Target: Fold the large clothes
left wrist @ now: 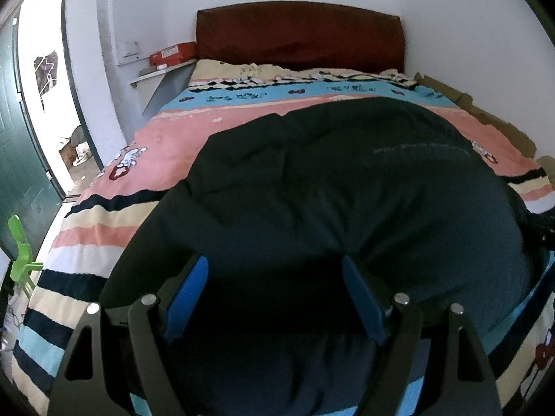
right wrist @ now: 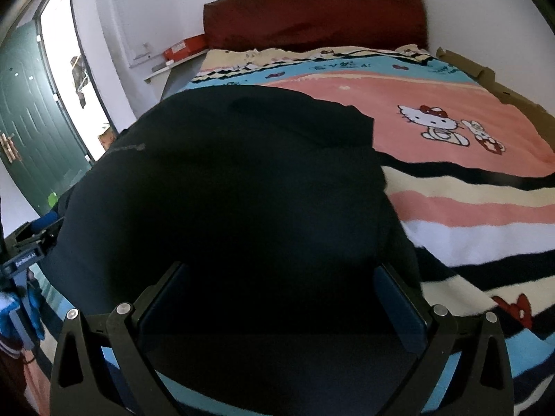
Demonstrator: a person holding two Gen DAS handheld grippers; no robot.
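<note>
One garment: a large dark navy cloth garment (left wrist: pixel 347 190) lies spread on the striped pink, cream and blue bed blanket (left wrist: pixel 104 228).
Left wrist view: left hand-held gripper (left wrist: pixel 275 298) spread wide, its blue pads (left wrist: pixel 189 291) astride the near hem, nothing pinched.
Right wrist view: right hand-held gripper (right wrist: pixel 281 301) likewise released over the garment's near edge.
Progress: apparently early; no finished fold shows and folding remains.

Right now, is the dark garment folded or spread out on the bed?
Spread, not yet neatly folded: the dark garment lies broad and rumpled across the striped blanket. Both grippers' jaws stand open around its near edge.
</note>
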